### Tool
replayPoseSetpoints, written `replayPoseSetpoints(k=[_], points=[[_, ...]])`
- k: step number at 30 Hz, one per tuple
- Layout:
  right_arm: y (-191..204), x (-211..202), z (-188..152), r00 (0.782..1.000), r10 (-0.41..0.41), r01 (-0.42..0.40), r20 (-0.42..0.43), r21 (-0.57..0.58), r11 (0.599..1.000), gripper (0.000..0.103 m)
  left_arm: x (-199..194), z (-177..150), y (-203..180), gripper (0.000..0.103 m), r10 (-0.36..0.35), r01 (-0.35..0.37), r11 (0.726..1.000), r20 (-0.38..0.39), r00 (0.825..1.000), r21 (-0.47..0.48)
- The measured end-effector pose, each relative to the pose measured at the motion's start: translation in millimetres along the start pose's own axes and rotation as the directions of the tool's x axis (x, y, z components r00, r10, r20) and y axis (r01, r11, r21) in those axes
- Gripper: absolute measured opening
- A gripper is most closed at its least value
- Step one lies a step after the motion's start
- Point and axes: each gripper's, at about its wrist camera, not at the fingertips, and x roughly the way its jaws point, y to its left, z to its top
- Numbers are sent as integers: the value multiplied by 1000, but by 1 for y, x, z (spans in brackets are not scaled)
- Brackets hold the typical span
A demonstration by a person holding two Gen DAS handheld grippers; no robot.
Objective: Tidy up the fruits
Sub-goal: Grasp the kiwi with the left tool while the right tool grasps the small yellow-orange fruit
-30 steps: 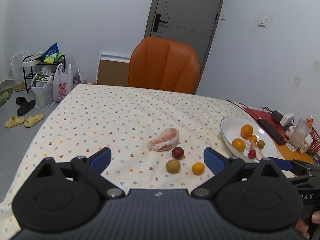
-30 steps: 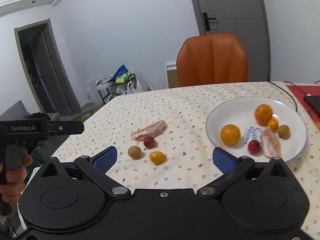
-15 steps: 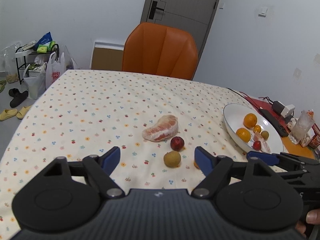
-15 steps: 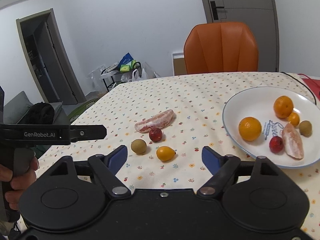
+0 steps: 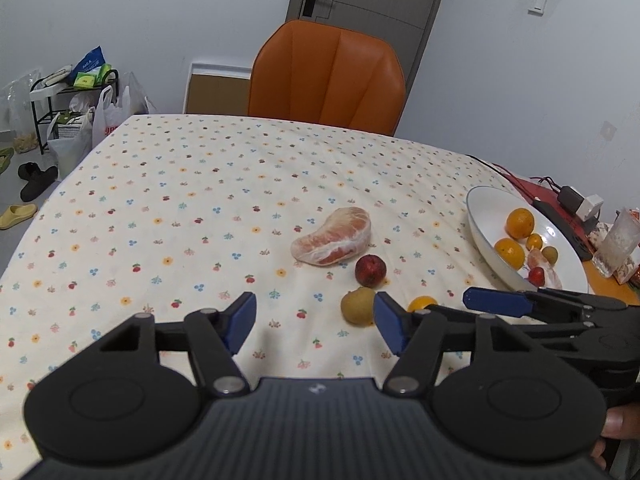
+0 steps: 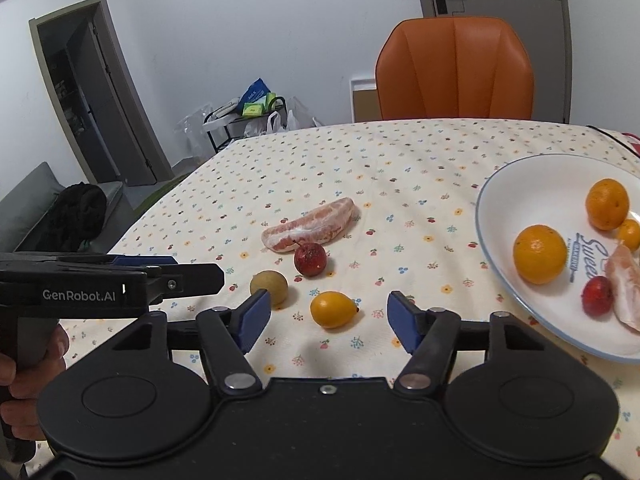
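On the dotted tablecloth lie a peeled pomelo segment (image 5: 332,236) (image 6: 310,226), a red fruit (image 5: 370,271) (image 6: 310,259), a brownish-green fruit (image 5: 357,306) (image 6: 269,287) and a small yellow-orange fruit (image 5: 422,303) (image 6: 333,309). A white plate (image 5: 486,216) (image 6: 516,184) at the right holds two oranges, a small orange fruit, a red fruit and a pomelo piece. My left gripper (image 5: 314,322) is open and empty, just before the brownish-green fruit. My right gripper (image 6: 326,320) is open and empty, its jaws either side of the yellow-orange fruit, slightly short of it.
An orange chair (image 5: 326,72) stands at the table's far side. A red mat with a remote, adapters and a plastic cup (image 5: 618,242) lies beyond the plate at the right edge. Shelf, bags and slippers are on the floor at the left.
Both grippers have moved forward and lower toward the loose fruits. Their jaws have narrowed somewhat but stay open. The fruits have not moved.
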Motion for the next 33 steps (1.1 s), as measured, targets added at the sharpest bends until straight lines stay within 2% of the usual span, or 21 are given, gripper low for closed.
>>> replayPoseSetpoints(k=[10, 16, 17, 19, 28, 33], points=[[-6, 15, -3, 1000, -12, 13, -27, 16, 1000, 45, 19, 5, -9, 59, -28, 29, 1000, -14, 999, 14], [-5, 17, -2, 1000, -12, 12, -24, 9, 1000, 43, 25, 4, -11, 55, -43, 43, 999, -23, 999, 9], [-3, 18, -2, 1000, -10, 10, -23, 3, 1000, 41, 26, 4, -11, 54, -45, 45, 999, -28, 999, 7], [-2, 19, -2, 1000, -10, 10, -25, 0, 1000, 28, 29, 4, -11, 48, -49, 50, 999, -38, 998, 0], [-6, 2, -8, 999, -35, 35, -23, -4, 999, 28, 39, -2, -24, 45, -72, 73, 997, -60, 996, 5], [-13, -9, -13, 998, -69, 69, -10, 8, 998, 28, 43, -6, -31, 37, -42, 44, 998, -46, 998, 48]])
